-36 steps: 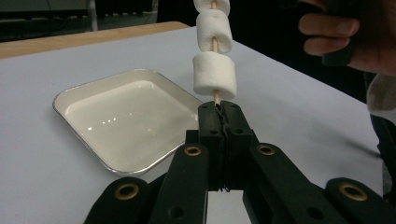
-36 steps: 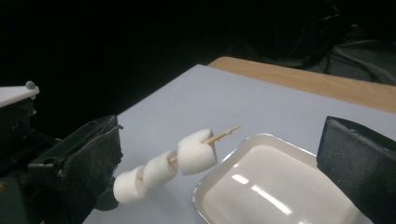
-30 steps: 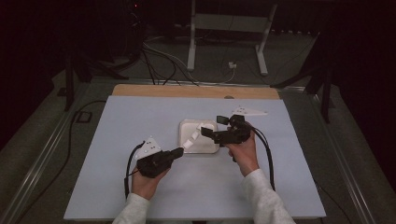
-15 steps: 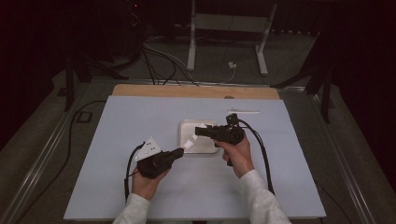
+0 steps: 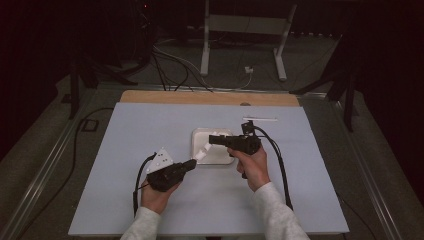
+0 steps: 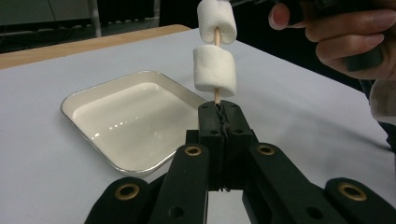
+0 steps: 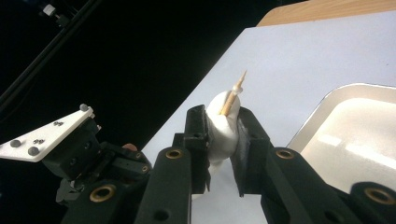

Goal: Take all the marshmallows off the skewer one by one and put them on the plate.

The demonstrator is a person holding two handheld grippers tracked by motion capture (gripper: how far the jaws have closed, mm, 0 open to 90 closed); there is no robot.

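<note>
Over the last second our right gripper [image 5: 216, 139] has swung down from beyond the tray [image 5: 202, 134] to just over its middle, meeting the skewer [image 6: 216, 95] that our left gripper [image 6: 219, 111] holds out over the tray's near edge. Our left jaws are pressed together on the skewer's base, with one marshmallow [image 6: 215, 70] sitting just above them, while our right jaws pinch the top marshmallow [image 7: 222, 126], the skewer's tip poking out through it. We judge this to be threading, with the top marshmallow now on and still to slide down.
</note>
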